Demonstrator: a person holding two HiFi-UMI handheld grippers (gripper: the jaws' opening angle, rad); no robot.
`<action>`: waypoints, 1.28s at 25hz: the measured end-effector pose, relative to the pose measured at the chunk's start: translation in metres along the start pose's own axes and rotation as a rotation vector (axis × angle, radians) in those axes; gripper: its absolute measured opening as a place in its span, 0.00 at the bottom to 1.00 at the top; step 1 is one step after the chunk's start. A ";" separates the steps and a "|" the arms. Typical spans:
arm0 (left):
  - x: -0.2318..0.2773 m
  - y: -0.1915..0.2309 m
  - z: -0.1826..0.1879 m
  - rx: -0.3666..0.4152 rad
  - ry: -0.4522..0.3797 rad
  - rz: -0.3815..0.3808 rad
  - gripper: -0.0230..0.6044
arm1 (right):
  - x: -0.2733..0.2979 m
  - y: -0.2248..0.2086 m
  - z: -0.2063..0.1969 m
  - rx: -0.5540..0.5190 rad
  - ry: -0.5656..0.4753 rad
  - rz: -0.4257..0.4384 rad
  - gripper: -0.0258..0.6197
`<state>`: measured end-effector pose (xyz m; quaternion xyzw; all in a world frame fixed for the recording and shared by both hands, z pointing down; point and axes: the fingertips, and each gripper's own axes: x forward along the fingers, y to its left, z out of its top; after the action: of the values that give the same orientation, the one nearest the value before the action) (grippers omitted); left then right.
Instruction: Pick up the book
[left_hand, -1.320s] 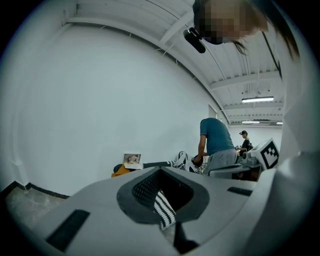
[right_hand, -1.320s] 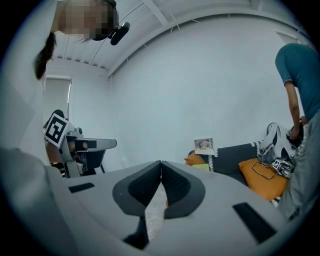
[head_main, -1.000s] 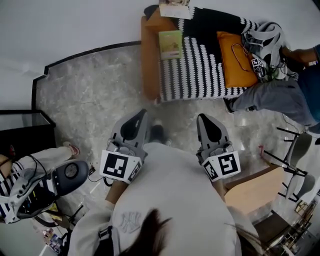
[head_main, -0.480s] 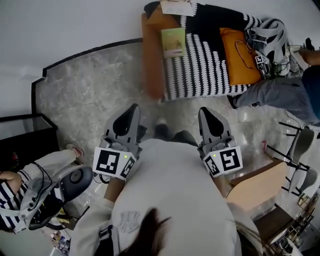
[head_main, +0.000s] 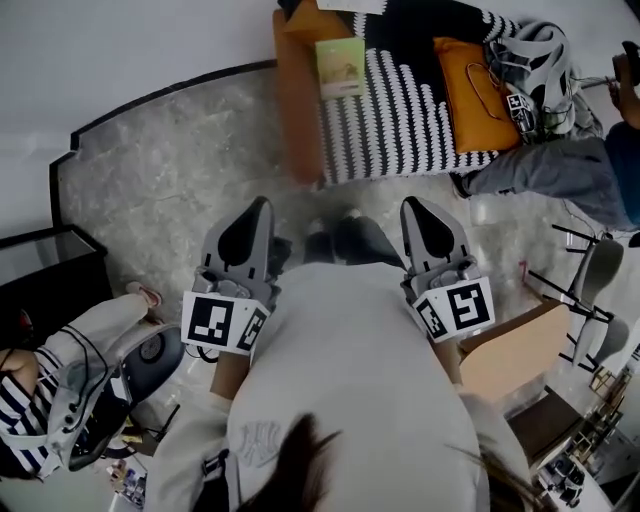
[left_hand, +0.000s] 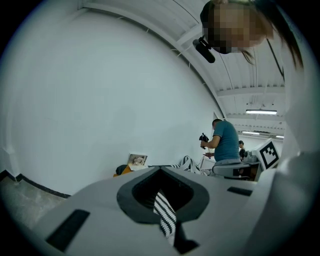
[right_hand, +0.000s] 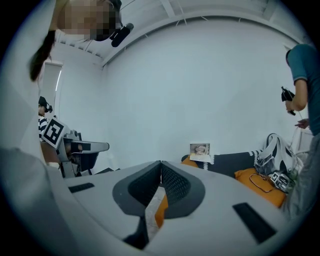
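1. the step in hand looked to be the approach. the left gripper (head_main: 262, 203) and the right gripper (head_main: 408, 203) were held out ahead of the person, over the grey marble floor (head_main: 170, 170) and well apart from the book.
2. the left gripper's fingers were clenched tip to tip with nothing between them. the right gripper's fingers were clenched and empty too.
3. to do it well, i judged the person needed to step nearer and release one gripper's fingers before reaching. the reach should come in low at a free edge, because the book lay flat on soft cloth. one finger could slip under that edge, so the pinch takes cover and pages together.
4. the thin pale green rectangular book (head_main: 340, 67) lay flat, face up, on the black-and-white striped blanket (head_main: 400, 120). it sat at the left end of the brown couch (head_main: 298, 110), just beside the couch's arm.
5. its cover carried a small picture, with print too small to read. it looked light and bendy.
6. an orange bag (head_main: 475, 95) lay well apart to its right. a pale picture card (right_hand: 200, 149) stood beyond it and should not be mistaken for it.
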<state>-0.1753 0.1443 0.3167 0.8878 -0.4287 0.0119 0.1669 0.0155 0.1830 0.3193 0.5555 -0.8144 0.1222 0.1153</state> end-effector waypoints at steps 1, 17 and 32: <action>-0.001 0.003 -0.001 -0.006 0.001 0.008 0.05 | 0.002 0.001 0.001 -0.002 0.004 0.007 0.07; 0.052 0.005 -0.010 -0.053 0.051 0.058 0.05 | 0.031 -0.046 -0.008 0.037 0.060 0.059 0.07; 0.171 -0.050 0.014 -0.006 0.021 0.083 0.05 | 0.055 -0.172 0.020 0.047 0.016 0.100 0.07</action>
<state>-0.0305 0.0396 0.3175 0.8685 -0.4636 0.0271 0.1734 0.1553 0.0676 0.3305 0.5155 -0.8372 0.1514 0.1025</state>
